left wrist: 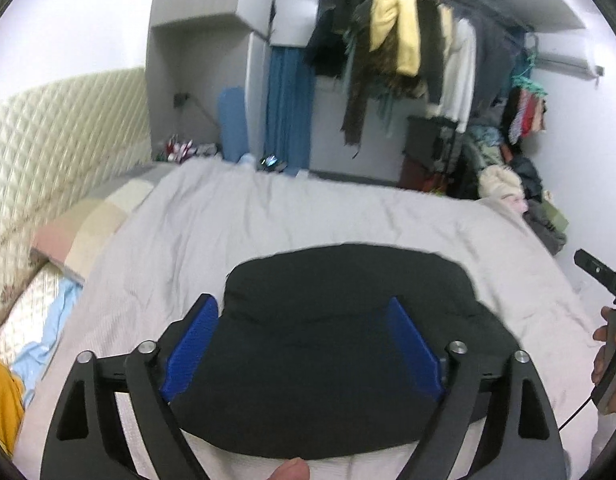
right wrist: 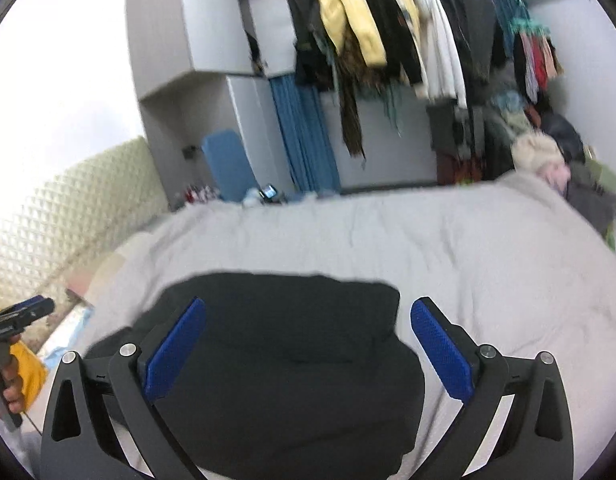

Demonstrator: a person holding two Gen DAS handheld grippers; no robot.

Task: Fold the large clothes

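- Two grippers were over the bed, and both had their blue pads spread wide with nothing between them.
- At the far left of the left wrist view, a quilted headboard (left wrist: 63, 128) stood behind the bed, and a yellow cloth (left wrist: 1, 396) lay at the low left edge.
- A pale grey cover (left wrist: 308, 216) was spread over the bed, with some wrinkles in it.
- The left gripper (left wrist: 303, 348) hovered above the black garment (left wrist: 328, 300), its jaws wide apart; whether the pads touched the cloth, I cannot tell.
- The black garment lay folded into a compact, rounded shape on the near part of the grey cover, close to the person.
- The right gripper (right wrist: 303, 352) was also above the black garment (right wrist: 275, 360); its left pad was over the cloth and its right pad was over the grey cover (right wrist: 388, 232), just beside the garment's right edge.
- Behind the bed, a blue curtain (right wrist: 303, 136) hung next to a grey cupboard (right wrist: 187, 28).
- To the right of it, many hanging clothes (right wrist: 388, 32) filled a rail, among them a pale yellow one.
- At the far right, a pile of clothes (right wrist: 556, 160) was heaped by the wall.
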